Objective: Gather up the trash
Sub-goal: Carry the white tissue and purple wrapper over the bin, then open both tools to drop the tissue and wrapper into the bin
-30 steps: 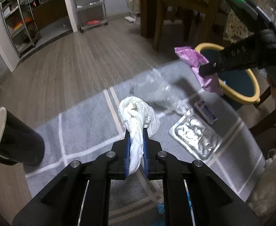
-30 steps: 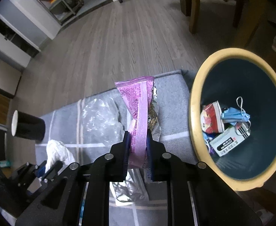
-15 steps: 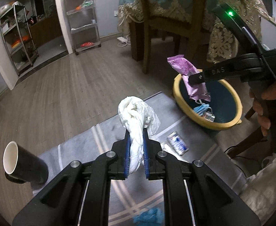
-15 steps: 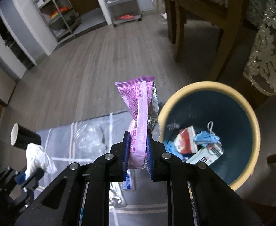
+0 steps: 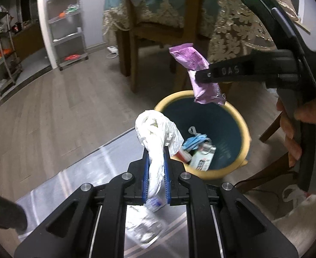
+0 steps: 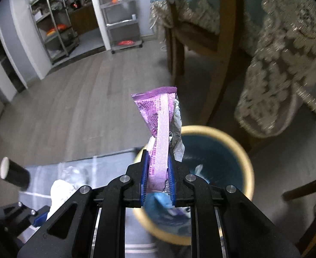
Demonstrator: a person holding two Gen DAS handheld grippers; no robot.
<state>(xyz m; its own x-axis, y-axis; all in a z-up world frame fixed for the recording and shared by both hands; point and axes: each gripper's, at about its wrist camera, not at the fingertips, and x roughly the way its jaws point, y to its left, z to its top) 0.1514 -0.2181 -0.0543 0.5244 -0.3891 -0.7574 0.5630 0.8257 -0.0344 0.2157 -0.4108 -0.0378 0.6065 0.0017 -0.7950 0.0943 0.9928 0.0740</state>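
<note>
A: Where are we in collecting the trash?

B: We are at the carry-and-drop step. Our left gripper [image 5: 156, 172] is clamped on a crumpled white plastic bag [image 5: 158, 133], and our right gripper [image 6: 158, 178] is clamped on a purple snack wrapper [image 6: 158, 129] with a foil lining. Both pieces hang in the air, off the grey rug [image 5: 97, 167].

A: And the bin?

B: The yellow-rimmed trash bin [image 5: 242, 126] stands on the floor just off the far edge of the rug, beside the wooden chair [image 5: 164, 28]. It already holds a blue face mask [image 5: 195, 139] and a small carton [image 5: 202, 159]. From the left wrist view the wrapper hangs above the bin's far rim, while the white bag sits short of the near rim.

A: So what does the next move call for?

B: We judge the right claw can part its jaws once the wrapper is squarely over the opening; the left needs to travel further over the rim first. Both pieces are light and may drift, so we should let go low.

A: How are our hands posed?

B: Both grippers point steeply downward toward the bin, the right one reaching across from the right side, with the person's fingers [image 5: 291, 137] wrapped round its handle. A black paper cup [image 5: 5, 210] remains on the rug's left edge, and foil packaging [image 5: 143, 225] lies beneath our left claw.
</note>
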